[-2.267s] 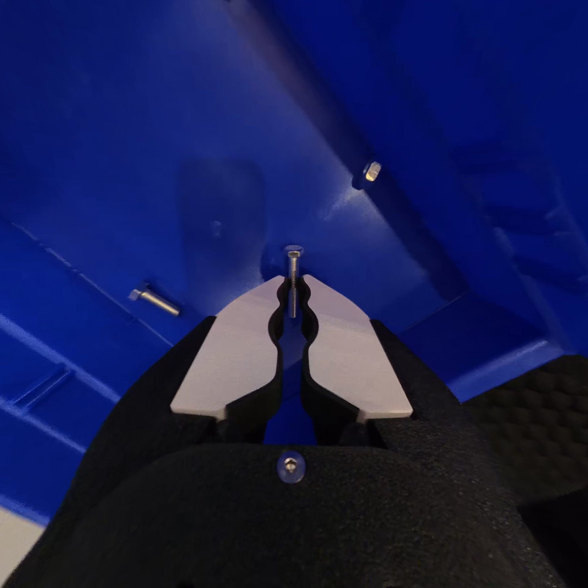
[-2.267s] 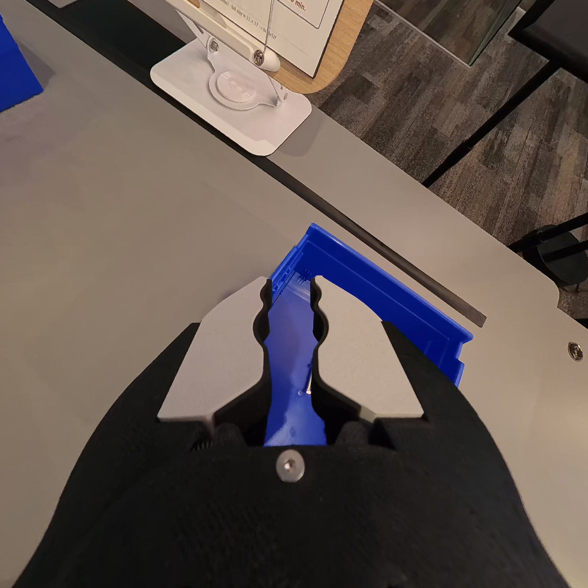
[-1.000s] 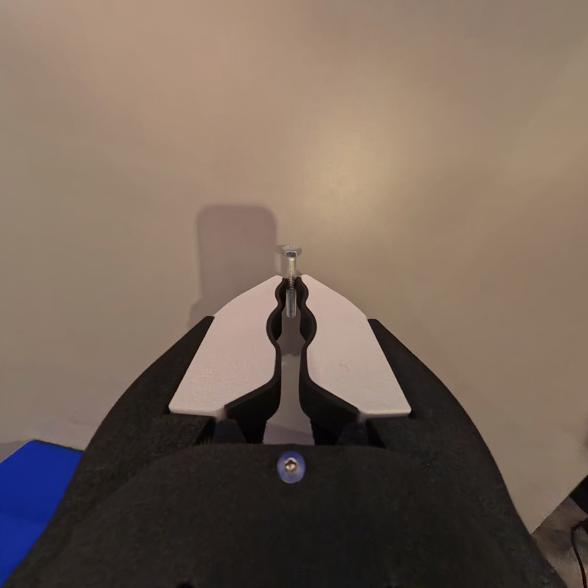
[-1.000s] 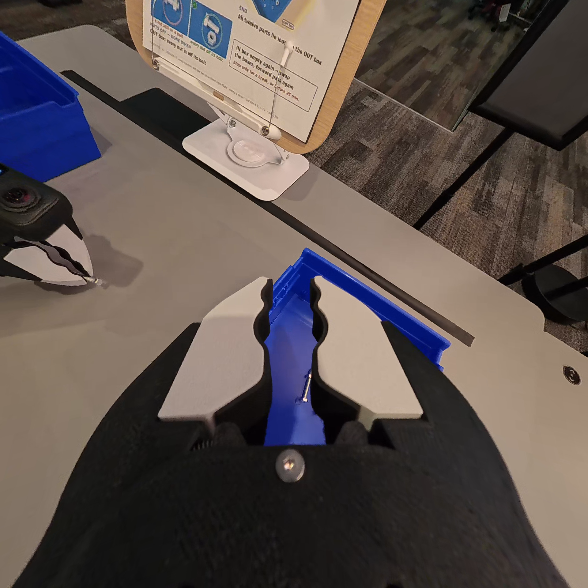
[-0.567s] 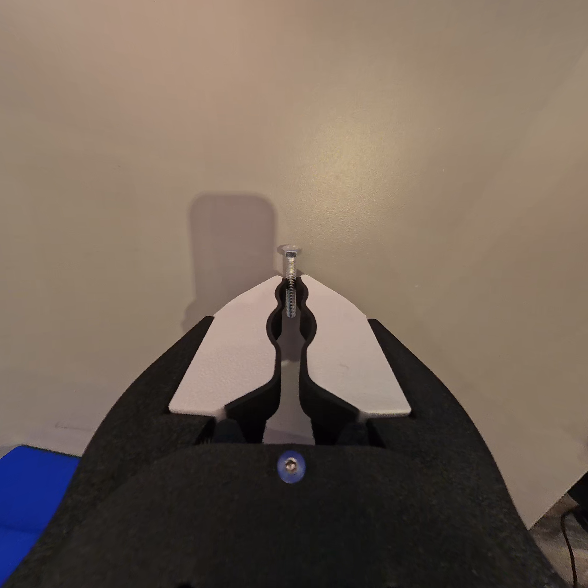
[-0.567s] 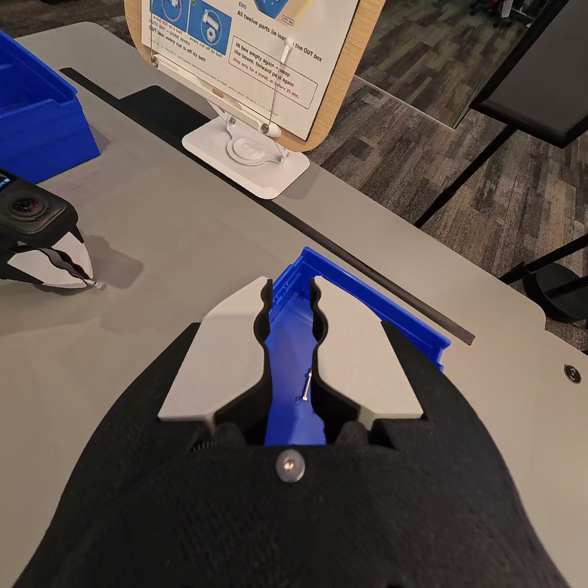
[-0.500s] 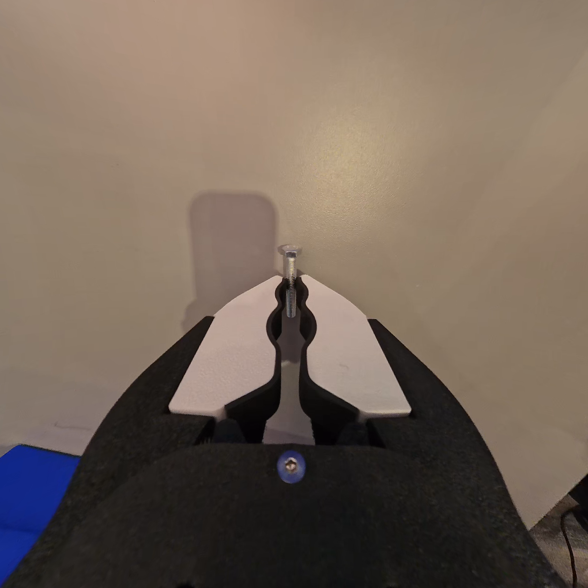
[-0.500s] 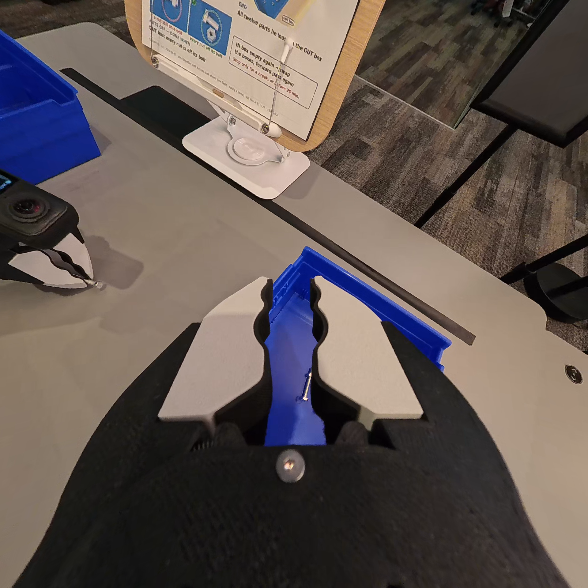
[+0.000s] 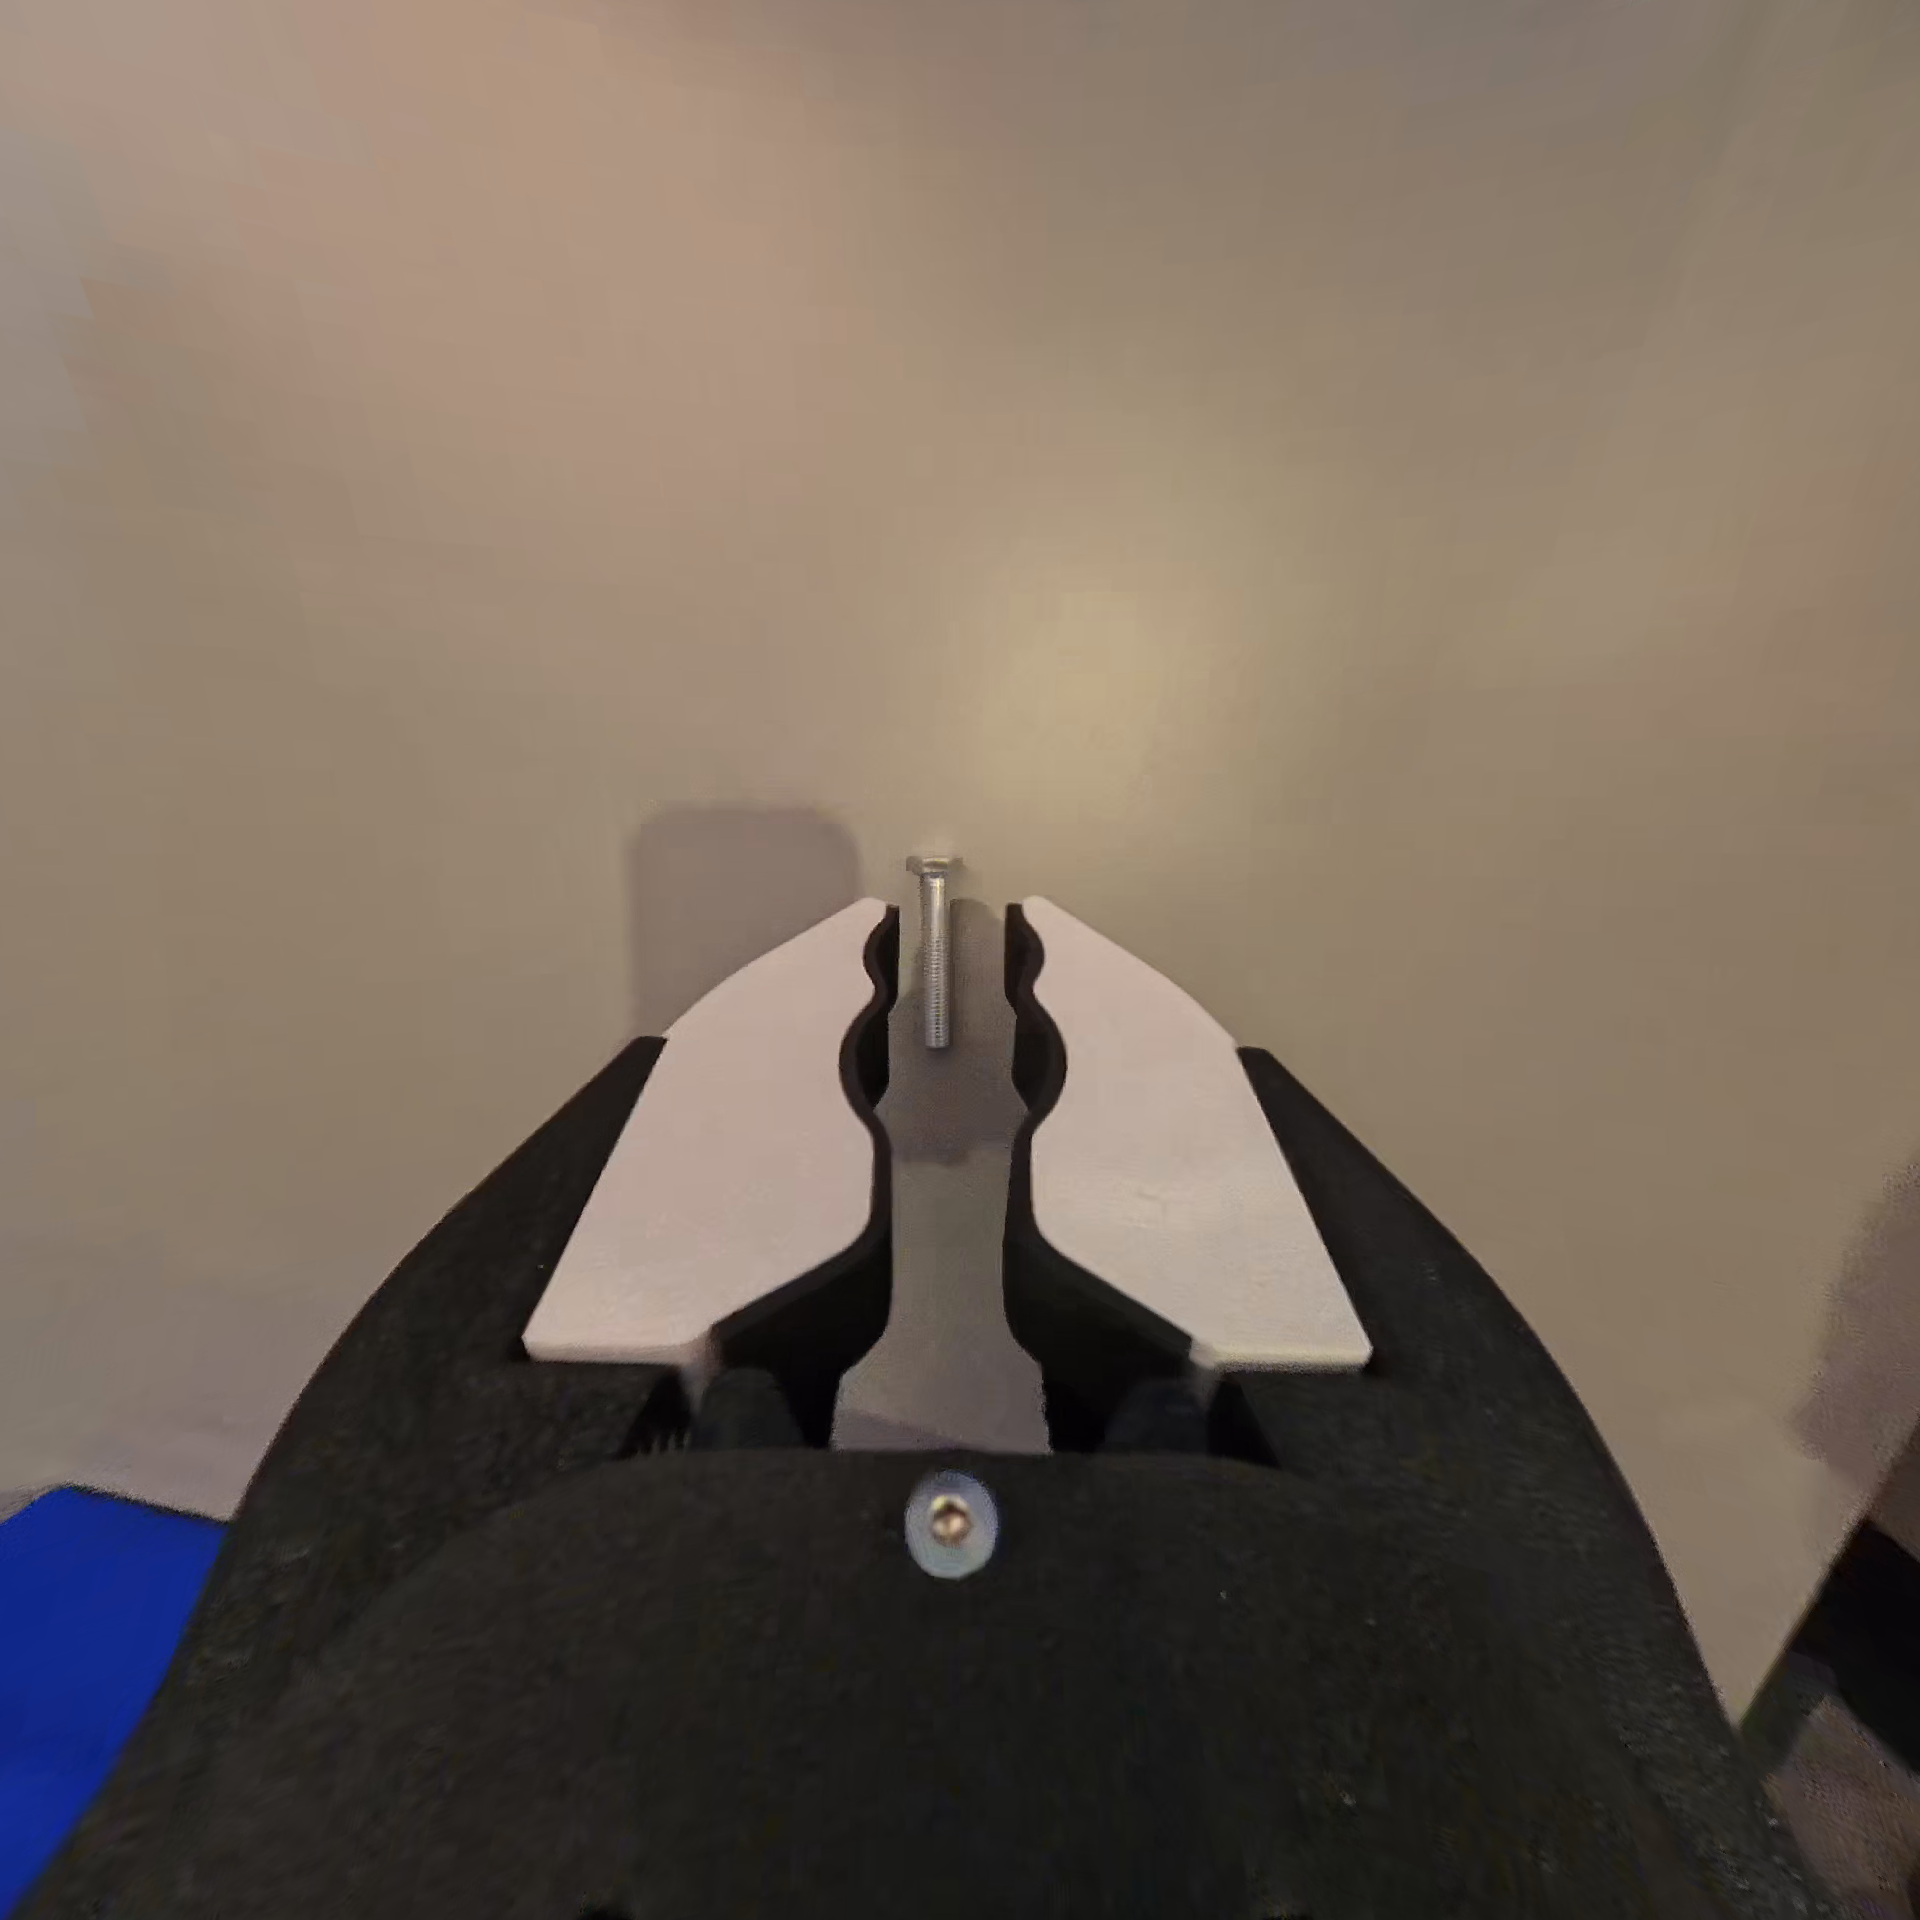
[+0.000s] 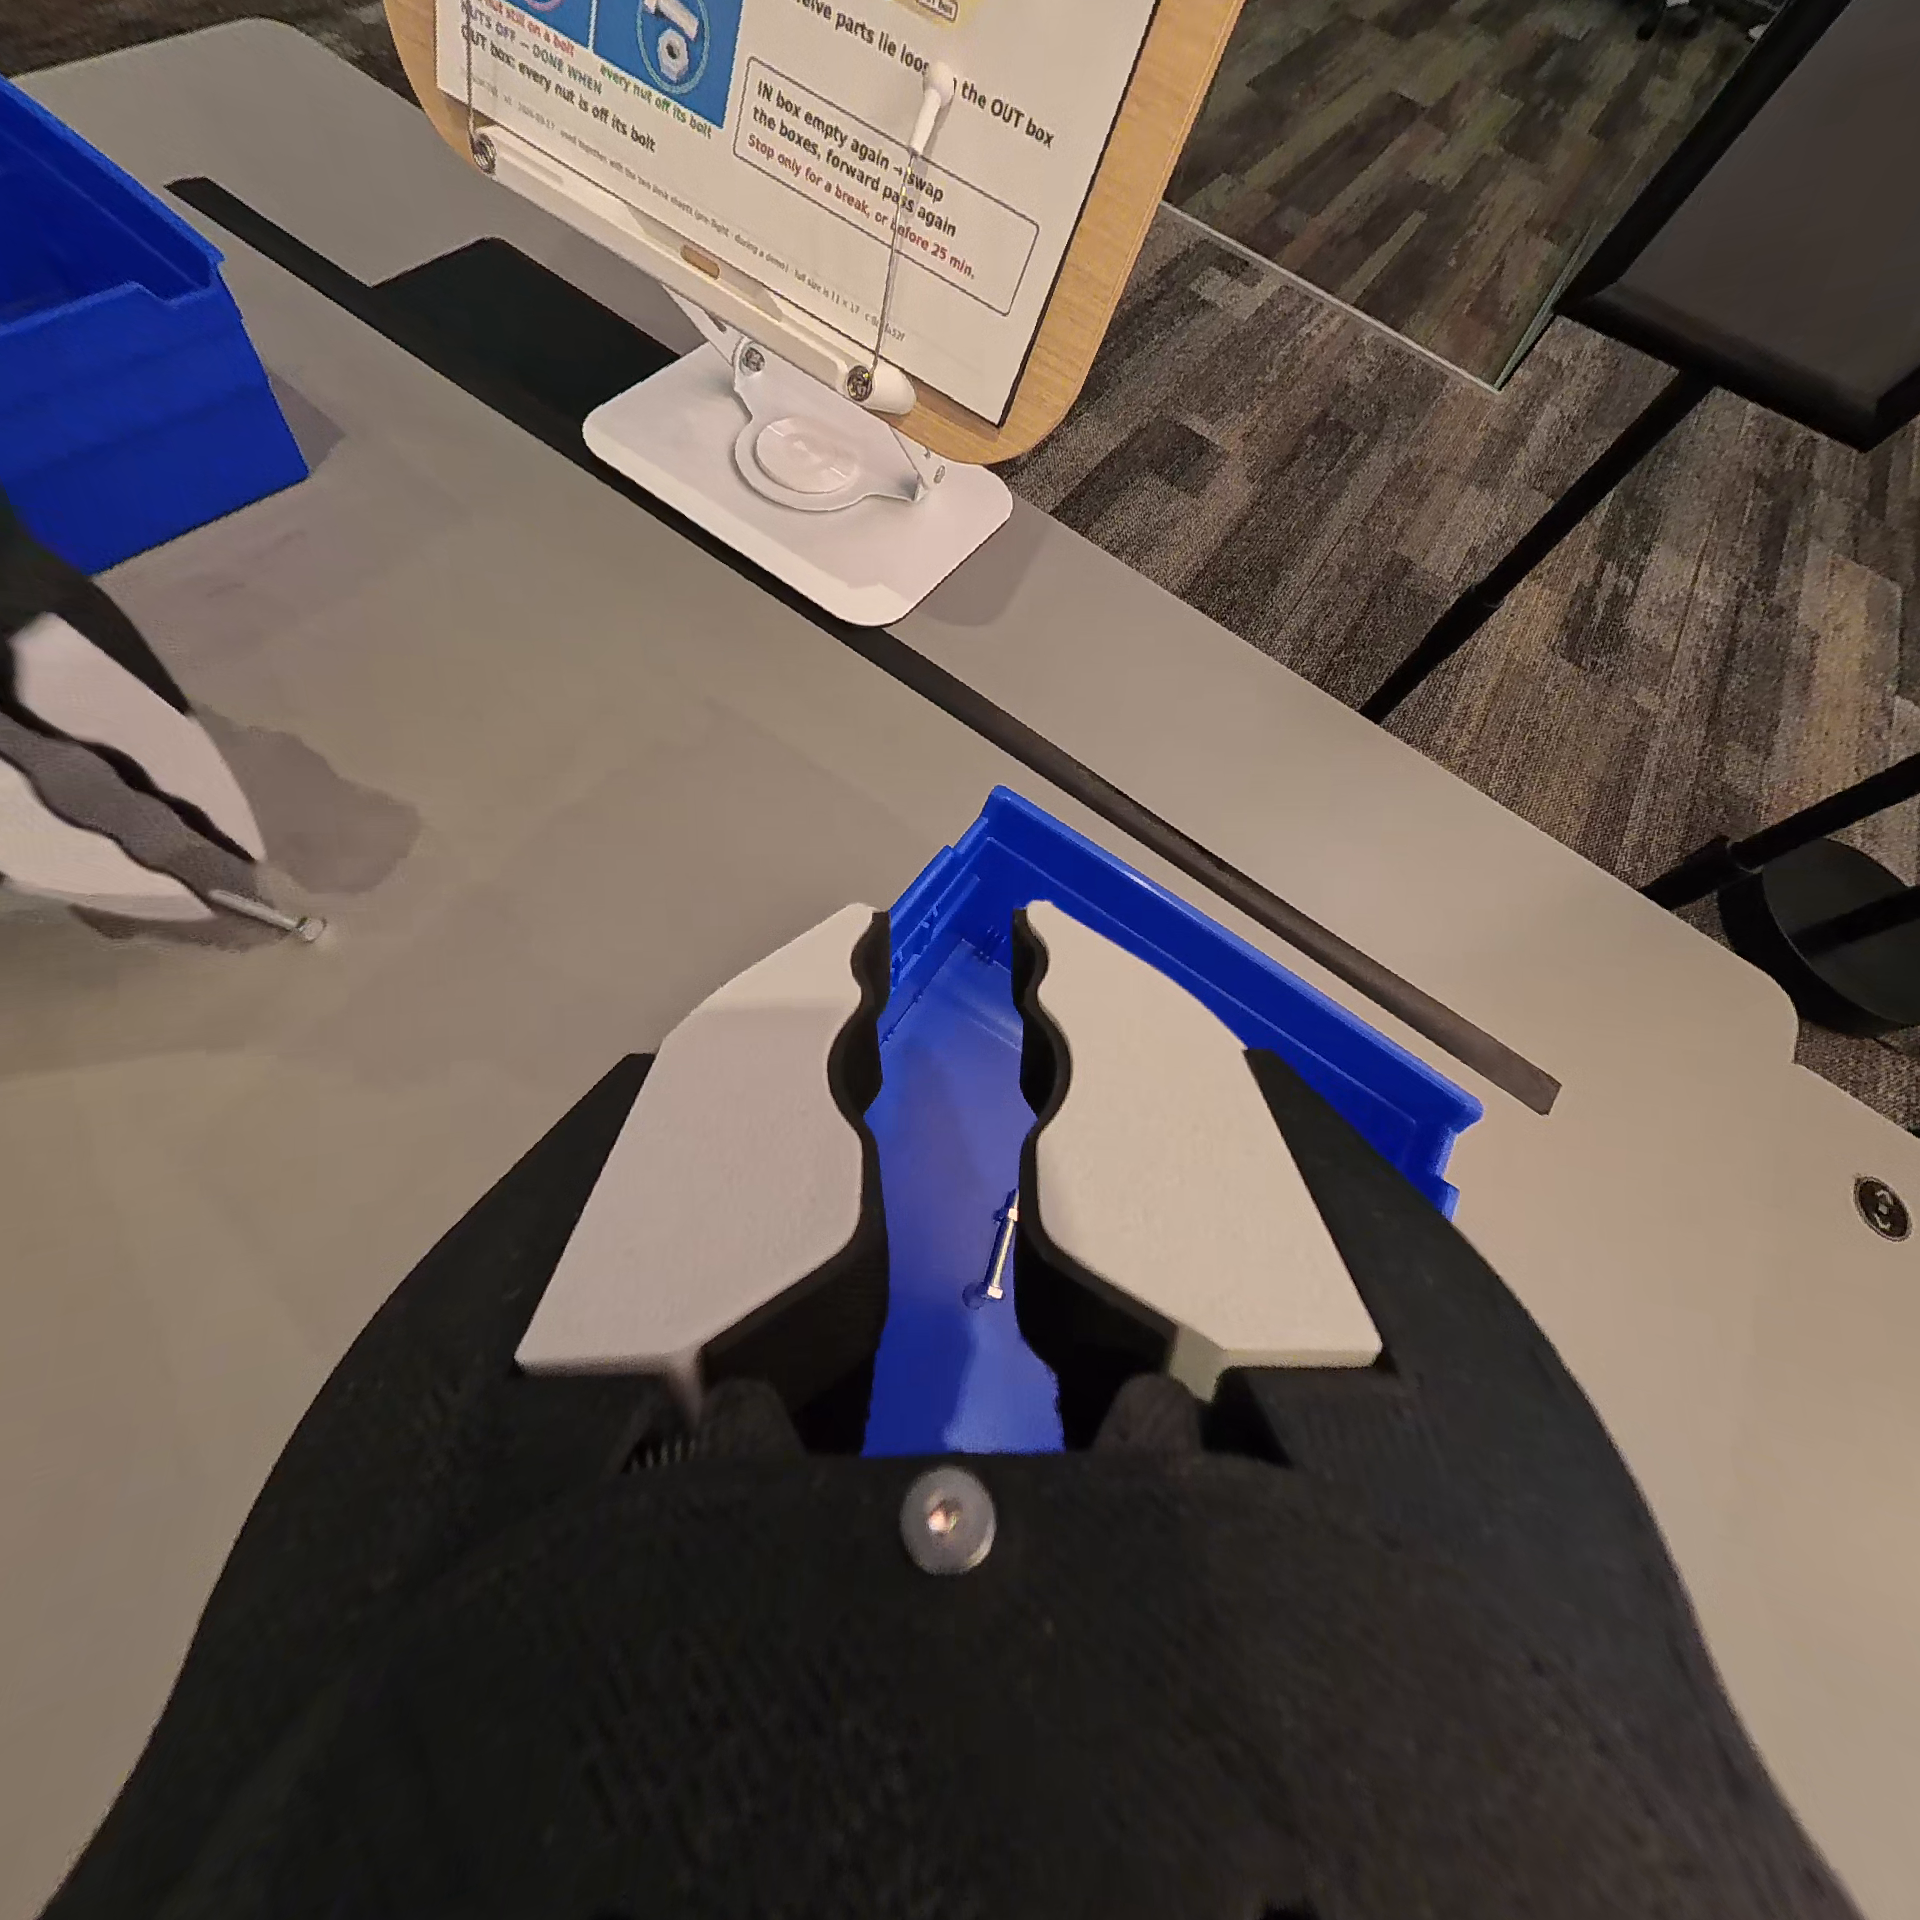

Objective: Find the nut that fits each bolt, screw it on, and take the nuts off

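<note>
A silver bolt (image 9: 936,966) lies on the grey table (image 9: 1039,520), head pointing away, in the gap between my left gripper's (image 9: 948,914) open white fingers and close to the left one. In the right wrist view the same bolt (image 10: 281,920) sticks out past the left gripper's (image 10: 234,883) tips at the far left. My right gripper (image 10: 948,912) is open and empty above a blue bin (image 10: 1226,966). A small bolt (image 10: 1000,1252) lies on the bin floor between the fingers. I see no nut.
A second blue bin (image 10: 114,416) stands at the back left of the table and shows at the lower left of the left wrist view (image 9: 94,1662). An instruction board on a white stand (image 10: 800,499) stands at the back edge. Carpet floor lies beyond the table's right edge. About 30 centimeters separates my left fingertips from my right.
My left gripper has opened and let go of the bolt, which now lies on the table between the fingers. The right gripper has shifted slightly over the bin and stays open.
</note>
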{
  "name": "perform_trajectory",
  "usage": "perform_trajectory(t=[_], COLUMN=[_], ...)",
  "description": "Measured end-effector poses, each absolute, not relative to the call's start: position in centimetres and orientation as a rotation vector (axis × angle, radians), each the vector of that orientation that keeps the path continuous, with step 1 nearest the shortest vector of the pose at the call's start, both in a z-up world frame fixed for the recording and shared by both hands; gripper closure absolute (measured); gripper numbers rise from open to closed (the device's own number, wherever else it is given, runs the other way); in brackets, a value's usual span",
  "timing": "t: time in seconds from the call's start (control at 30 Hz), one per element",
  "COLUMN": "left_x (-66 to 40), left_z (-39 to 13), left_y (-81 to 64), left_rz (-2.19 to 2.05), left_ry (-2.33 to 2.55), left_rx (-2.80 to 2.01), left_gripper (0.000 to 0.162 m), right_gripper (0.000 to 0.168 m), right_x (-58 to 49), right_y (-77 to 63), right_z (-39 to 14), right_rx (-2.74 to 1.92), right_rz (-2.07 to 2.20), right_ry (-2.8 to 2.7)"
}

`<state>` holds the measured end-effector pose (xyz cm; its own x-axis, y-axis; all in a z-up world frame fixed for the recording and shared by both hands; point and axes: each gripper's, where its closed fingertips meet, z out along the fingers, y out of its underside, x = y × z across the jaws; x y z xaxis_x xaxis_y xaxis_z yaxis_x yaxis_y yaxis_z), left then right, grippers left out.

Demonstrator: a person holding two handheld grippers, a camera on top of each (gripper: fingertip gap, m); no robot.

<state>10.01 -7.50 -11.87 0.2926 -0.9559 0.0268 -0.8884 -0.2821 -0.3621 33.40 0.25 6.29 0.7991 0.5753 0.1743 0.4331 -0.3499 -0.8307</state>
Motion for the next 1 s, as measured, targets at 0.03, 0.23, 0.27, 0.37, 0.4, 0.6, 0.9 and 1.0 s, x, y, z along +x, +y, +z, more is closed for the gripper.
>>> perform_trajectory(t=[0.03,0.23,0.27,0.37,0.4,0.6,0.9,1.0], left_x=[10.1,3.2,1.1,-5.5,-7.9,-15.7,-17.6,-16.9], left_z=[-10.0,2.8,4.4,7.4,7.5,3.5,-7.5,-9.9], left_y=[-7.4,-4.8,-4.2,-2.3,-1.8,0.7,4.3,5.6], left_rz=[-0.393,-0.354,-0.341,-0.335,-0.301,-0.338,-0.144,-0.160], left_ry=[1.631,1.275,1.203,0.998,0.969,0.847,0.788,0.695], left_rx=[-2.260,-2.092,-2.074,-2.059,-2.069,-2.138,-2.432,-2.515], left_gripper=[0.142,0.139,0.139,0.138,0.138,0.137,0.142,0.139], right_gripper=[0.145,0.145,0.145,0.145,0.145,0.145,0.145,0.145], right_x=[33.4,33.2,32.9,31.1,30.5,28.1,27.3,27.3], right_y=[0.3,0.7,0.8,0.6,0.5,-0.1,-0.2,0.2], right_z=[6.1,5.4,5.3,5.1,5.1,6.3,6.3,5.4], right_rx=[-2.002,-2.028,-2.030,-2.024,-2.018,-1.948,-1.943,-1.978], right_rz=[0.178,0.156,0.164,0.223,0.241,0.254,0.265,0.242], right_ry=[-0.753,-0.754,-0.754,-0.796,-0.815,-0.845,-0.808,-0.814])
